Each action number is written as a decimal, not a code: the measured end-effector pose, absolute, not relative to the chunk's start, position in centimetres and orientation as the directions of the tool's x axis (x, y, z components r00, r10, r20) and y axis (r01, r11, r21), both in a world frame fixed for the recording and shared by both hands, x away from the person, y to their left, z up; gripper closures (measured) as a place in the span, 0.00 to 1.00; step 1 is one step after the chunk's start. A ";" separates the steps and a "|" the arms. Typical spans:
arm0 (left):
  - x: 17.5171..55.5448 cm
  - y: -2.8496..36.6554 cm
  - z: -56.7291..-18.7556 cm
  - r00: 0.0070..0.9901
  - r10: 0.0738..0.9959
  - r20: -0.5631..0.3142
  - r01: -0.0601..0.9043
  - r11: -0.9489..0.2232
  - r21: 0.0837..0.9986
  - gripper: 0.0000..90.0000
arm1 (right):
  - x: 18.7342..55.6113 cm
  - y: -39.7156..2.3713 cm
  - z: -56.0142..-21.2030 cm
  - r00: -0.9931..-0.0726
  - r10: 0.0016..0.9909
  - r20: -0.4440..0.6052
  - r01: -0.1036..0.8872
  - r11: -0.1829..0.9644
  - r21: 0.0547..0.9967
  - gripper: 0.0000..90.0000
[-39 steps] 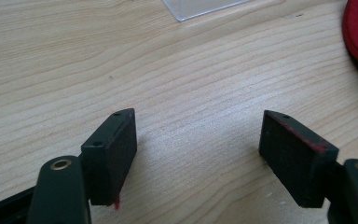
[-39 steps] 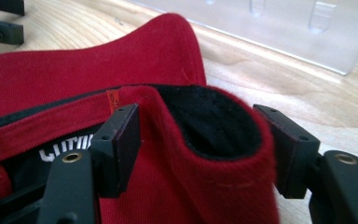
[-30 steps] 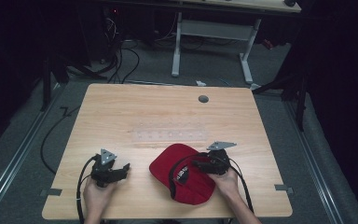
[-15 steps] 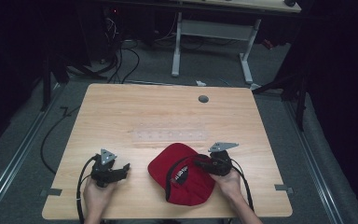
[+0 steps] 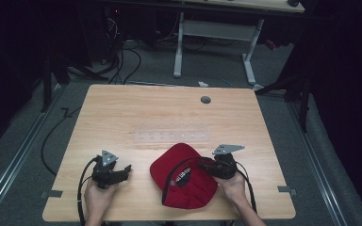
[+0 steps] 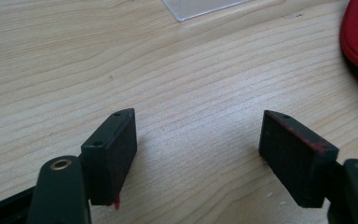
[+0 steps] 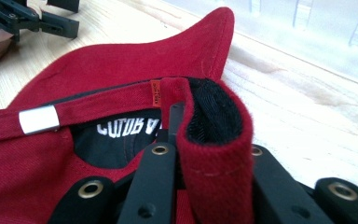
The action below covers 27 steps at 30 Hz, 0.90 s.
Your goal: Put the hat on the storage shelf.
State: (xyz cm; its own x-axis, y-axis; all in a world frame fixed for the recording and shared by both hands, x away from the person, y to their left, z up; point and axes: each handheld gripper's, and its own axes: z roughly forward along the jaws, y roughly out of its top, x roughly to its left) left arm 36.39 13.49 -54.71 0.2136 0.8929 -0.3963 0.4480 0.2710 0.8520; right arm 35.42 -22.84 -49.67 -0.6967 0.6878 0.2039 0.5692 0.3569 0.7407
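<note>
A red cap [image 5: 185, 178] of soft brushed twill lies upside down on the near middle of the pale wood-grain surface [image 5: 160, 113], its curved brim toward the far left and its dark lining showing white stitched lettering. In the right gripper view a small metal strap clasp [image 7: 38, 118] gleams on the red back strap, and a tiny orange label [image 7: 155, 94] is sewn at the seam.

The right hand-held gripper [image 5: 206, 166], matte black with brass-coloured rivets and a grey three-cornered plate on top, is at the cap's right edge. Its jaws have just been closing and now pinch a folded ridge of the cap's rim, red fabric outside and black sweatband inside, bulging up between the flat black bars.

The left hand-held gripper [image 5: 126, 169] rests near the left of the cap, well apart from it, with its blocky jaws spread wide over bare wood and nothing between them; the rubbery pads [image 6: 116, 154] carry small red scuffs. A clear, flat plastic sheet [image 5: 169, 138] lies on the surface just beyond the cap.

Compared with a second ago, the cap has slid slightly to the left and its right rim is gathered up in the grip, while the left hand has stayed put.
</note>
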 end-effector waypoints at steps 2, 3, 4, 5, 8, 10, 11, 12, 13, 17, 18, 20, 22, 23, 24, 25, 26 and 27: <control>36.4 13.5 -54.7 0.214 0.892 -0.397 0.448 0.272 0.852 0.31 | 35.3 -22.9 -49.6 -0.700 0.686 0.200 0.561 0.354 0.748 0.92; 36.4 13.5 -54.7 0.214 0.893 -0.397 0.448 0.271 0.852 0.31 | 35.3 -22.9 -49.5 -0.700 0.685 0.202 0.559 0.351 0.751 0.92; 36.4 13.5 -54.7 0.214 0.892 -0.398 0.447 0.273 0.852 0.31 | 35.3 -22.9 -49.5 -0.699 0.685 0.205 0.562 0.349 0.750 0.92; 36.4 13.5 -54.7 0.214 0.892 -0.398 0.447 0.273 0.852 0.31 | 35.2 -22.9 -49.4 -0.696 0.687 0.210 0.565 0.344 0.750 0.92; 36.4 13.5 -54.7 0.214 0.892 -0.397 0.447 0.272 0.852 0.31 | 35.2 -23.0 -49.3 -0.691 0.688 0.223 0.573 0.332 0.750 0.92; 36.4 13.5 -54.7 0.215 0.892 -0.397 0.449 0.271 0.852 0.30 | 35.2 -23.1 -49.2 -0.690 0.687 0.228 0.575 0.329 0.749 0.92; 36.4 13.4 -54.7 0.215 0.892 -0.397 0.449 0.271 0.852 0.30 | 35.2 -23.2 -49.1 -0.688 0.687 0.236 0.580 0.325 0.747 0.92; 36.4 13.4 -54.7 0.215 0.893 -0.396 0.448 0.270 0.852 0.30 | 35.2 -23.2 -49.1 -0.688 0.687 0.236 0.580 0.325 0.747 0.92; 36.4 13.4 -54.7 0.213 0.893 -0.397 0.447 0.272 0.852 0.30 | 35.2 -23.2 -49.1 -0.685 0.688 0.241 0.585 0.321 0.745 0.92; 36.4 13.4 -54.7 0.217 0.892 -0.396 0.450 0.269 0.851 0.29 | 35.1 -23.5 -48.7 -0.680 0.689 0.250 0.588 0.309 0.747 0.92; 36.4 13.3 -54.7 0.217 0.892 -0.396 0.451 0.268 0.851 0.28 | 35.1 -23.5 -48.6 -0.682 0.689 0.246 0.584 0.310 0.750 0.92; 36.4 13.3 -54.7 0.218 0.892 -0.396 0.452 0.268 0.851 0.28 | 35.0 -23.6 -48.1 -0.682 0.691 0.241 0.578 0.308 0.756 0.92; 36.4 13.3 -54.7 0.217 0.892 -0.396 0.451 0.268 0.851 0.28 | 34.9 -23.8 -47.6 -0.681 0.690 0.245 0.576 0.298 0.761 0.92; 36.4 13.3 -54.7 0.216 0.893 -0.396 0.451 0.269 0.851 0.28 | 34.9 -23.9 -47.4 -0.682 0.689 0.245 0.573 0.296 0.764 0.92; 36.4 13.3 -54.7 0.215 0.894 -0.394 0.450 0.267 0.852 0.28 | 34.8 -23.9 -47.2 -0.680 0.690 0.248 0.575 0.293 0.764 0.92; 36.3 13.3 -54.7 0.214 0.894 -0.394 0.451 0.267 0.852 0.28 | 34.8 -24.0 -47.0 -0.676 0.692 0.254 0.579 0.286 0.763 0.92; 36.3 13.3 -54.7 0.212 0.895 -0.393 0.451 0.267 0.852 0.29 | 34.8 -24.2 -46.9 -0.675 0.692 0.256 0.579 0.282 0.765 0.92; 36.3 13.3 -54.7 0.209 0.897 -0.390 0.452 0.266 0.852 0.30 | 34.8 -24.2 -46.8 -0.672 0.693 0.261 0.582 0.277 0.764 0.92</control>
